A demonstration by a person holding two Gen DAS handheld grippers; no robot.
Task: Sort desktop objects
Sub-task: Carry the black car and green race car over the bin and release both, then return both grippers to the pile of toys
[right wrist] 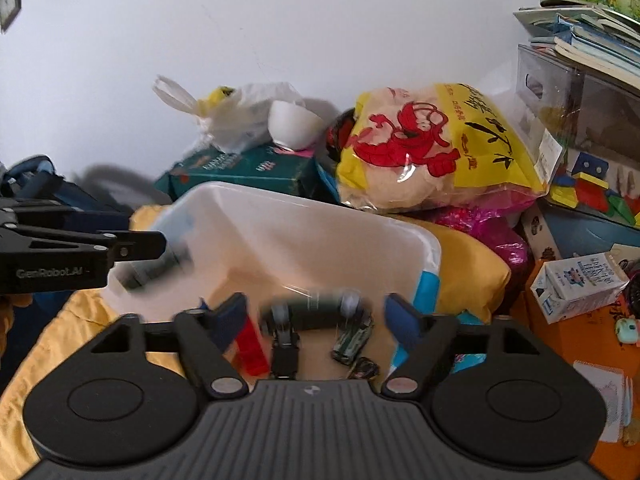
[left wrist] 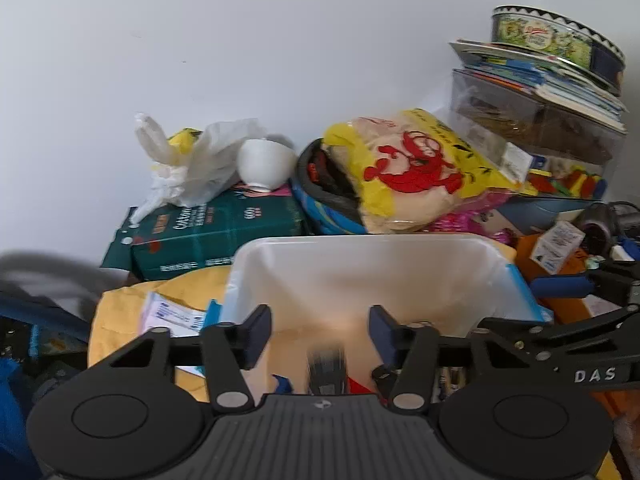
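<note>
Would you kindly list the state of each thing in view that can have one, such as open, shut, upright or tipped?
left gripper: open, nothing between the fingers.
right gripper: open, above the bin, holding nothing.
plastic bin: lidless, small items on its floor.
white bowl: tilted on the green box.
cookie tin: lid on, atop the book stack.
milk carton: lying on its side.
shrimp snack bag: appears sealed, full.

Both grippers, left (left wrist: 319, 334) and right (right wrist: 316, 320), are black with ribbed housings, silver screws and blue finger pads (left wrist: 258, 334).
</note>
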